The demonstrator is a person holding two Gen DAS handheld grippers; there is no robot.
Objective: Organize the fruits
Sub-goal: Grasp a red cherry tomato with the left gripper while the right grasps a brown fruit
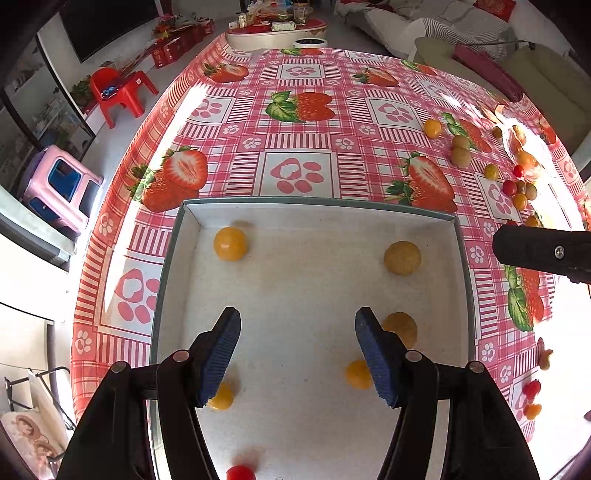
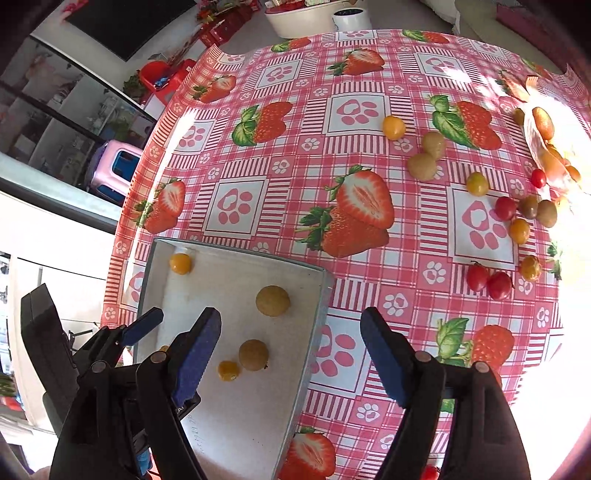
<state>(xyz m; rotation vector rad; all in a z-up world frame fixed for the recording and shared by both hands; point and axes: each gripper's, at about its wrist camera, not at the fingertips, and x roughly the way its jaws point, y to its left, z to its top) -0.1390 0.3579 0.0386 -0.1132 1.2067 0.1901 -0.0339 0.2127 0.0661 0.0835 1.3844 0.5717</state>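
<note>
Both tools stood spread and empty: the left tool [image 1: 297, 354] over the white tray [image 1: 173, 258] holding several fruits [image 1: 402, 257], the right tool [image 2: 290, 354] astride the tray's right wall. Loose fruits [image 2: 476, 184] lay far right on the table [image 2: 295, 155], with bare cloth between.

Home living room: sofa [image 1: 476, 27], wall television [image 1: 110, 22], coffee table [image 1: 277, 35], plastic stools [image 1: 122, 92].

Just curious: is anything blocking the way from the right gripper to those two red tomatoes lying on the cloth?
Nothing visible. The right gripper is open and empty, and only bare tablecloth lies between it and the tomatoes.
</note>
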